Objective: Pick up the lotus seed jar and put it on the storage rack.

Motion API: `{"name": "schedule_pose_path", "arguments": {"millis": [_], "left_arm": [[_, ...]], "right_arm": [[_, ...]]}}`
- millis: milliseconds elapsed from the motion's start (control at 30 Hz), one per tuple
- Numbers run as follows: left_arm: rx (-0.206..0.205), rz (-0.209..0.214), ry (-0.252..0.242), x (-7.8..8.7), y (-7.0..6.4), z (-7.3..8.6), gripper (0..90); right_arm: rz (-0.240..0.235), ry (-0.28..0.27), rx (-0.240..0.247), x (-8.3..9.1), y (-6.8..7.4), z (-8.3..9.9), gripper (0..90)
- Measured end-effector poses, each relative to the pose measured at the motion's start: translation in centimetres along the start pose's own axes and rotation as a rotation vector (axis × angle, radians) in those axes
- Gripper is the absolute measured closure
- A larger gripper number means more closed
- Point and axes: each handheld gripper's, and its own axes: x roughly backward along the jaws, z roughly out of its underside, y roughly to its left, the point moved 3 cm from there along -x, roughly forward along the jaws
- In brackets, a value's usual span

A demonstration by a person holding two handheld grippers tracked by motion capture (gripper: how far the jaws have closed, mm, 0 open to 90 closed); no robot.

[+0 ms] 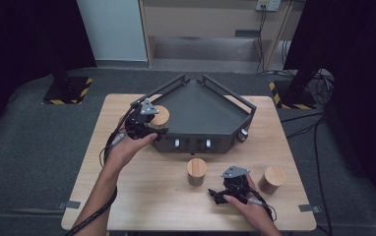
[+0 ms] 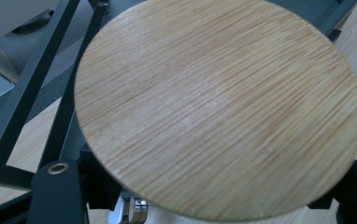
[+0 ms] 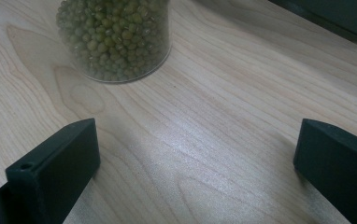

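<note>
Three lidded jars are in play, and we are busy with the first: a glass jar with a round bamboo lid (image 1: 160, 116), carried by our left gripper (image 1: 149, 129) at the left corner of the dark grey five-sided metal tray (image 1: 203, 110). In the left gripper view the bamboo lid (image 2: 221, 107) sits right against the camera, with the tray's black rails behind it, so we judge the jaws closed on the jar below the lid, though the contact itself is hidden.

Our right gripper (image 1: 221, 195) rests low over the pale wooden desk (image 1: 141, 196), its jaws spread wide with nothing between them. Ahead of it stands the second jar, clear glass filled with green mung beans (image 3: 115, 39), seen from above as the bamboo-lidded one at mid-desk (image 1: 196, 171). A third jar with a bamboo lid (image 1: 272, 179) stands just to the right of that hand.

To place well, we should keep the jar upright, carry it clear over the rail, lower it until the base sits flat on the tray floor, and only then part the jaws. We would leave room inside the tray for the other two.
</note>
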Motion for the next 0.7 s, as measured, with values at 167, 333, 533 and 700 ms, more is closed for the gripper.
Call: {"name": "schedule_pose_path", "arguments": {"millis": [167,333,533,700], "left_arm": [[0.007,-0.001,-0.004,-0.6,0.1,-0.3,24.4],[0.012,-0.002,-0.004,-1.1,0.3,-0.7,24.4],[0.013,-0.005,-0.005,-1.5,0.5,-1.2,24.5],[0.014,-0.006,-0.002,-2.0,0.8,-1.6,24.4]], "right_arm": [[0.000,0.000,0.000,0.0,0.0,0.0,0.7],[0.000,0.000,0.000,0.0,0.0,0.0,0.7],[0.000,-0.001,0.000,0.0,0.0,0.0,0.7],[0.000,-0.001,0.000,0.0,0.0,0.0,0.7]]}}
